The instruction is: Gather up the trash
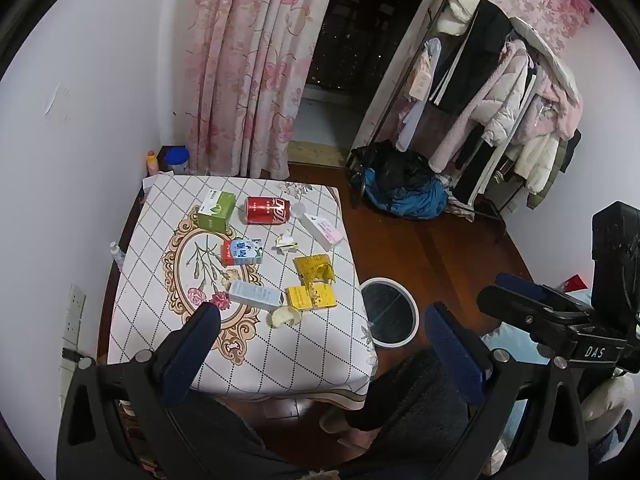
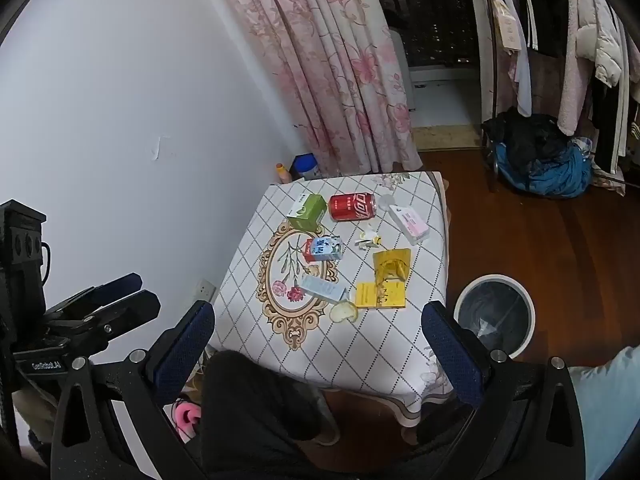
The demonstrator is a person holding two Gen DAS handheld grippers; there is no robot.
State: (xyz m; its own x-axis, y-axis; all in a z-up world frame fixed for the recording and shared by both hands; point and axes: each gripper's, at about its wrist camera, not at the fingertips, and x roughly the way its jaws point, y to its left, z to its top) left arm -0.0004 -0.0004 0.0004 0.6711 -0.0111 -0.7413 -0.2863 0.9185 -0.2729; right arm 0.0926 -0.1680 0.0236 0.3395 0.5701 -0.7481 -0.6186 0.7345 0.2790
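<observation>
Left wrist view: we see our left tool (image 1: 320, 344) spread wide and holding nothing, well short of the trash on the small bench under a white diamond-check cloth (image 1: 320, 364). Nearest its fingers lie a pale curled peel scrap (image 1: 285, 315), a white and light-blue carton lying flat (image 1: 256, 294) and a torn flat yellow box (image 1: 312, 297). Beyond those we find a crumpled gold foil wrapper (image 1: 314, 268), a red, white and blue milk carton on its side (image 1: 242, 252) and a small wad of crumpled paper (image 1: 285, 242). At the far end a red soda can lies on its side (image 1: 267, 210), with a green and white box (image 1: 216, 211) to its left and a long white and pink box (image 1: 322, 231) to its right. A round white-rimmed bin with a dark liner (image 1: 390, 312) stands on the wooden floor just right of the bench. In the right wrist view our right tool (image 2: 318, 344) is likewise spread wide and empty, near the bench's near edge.
</observation>
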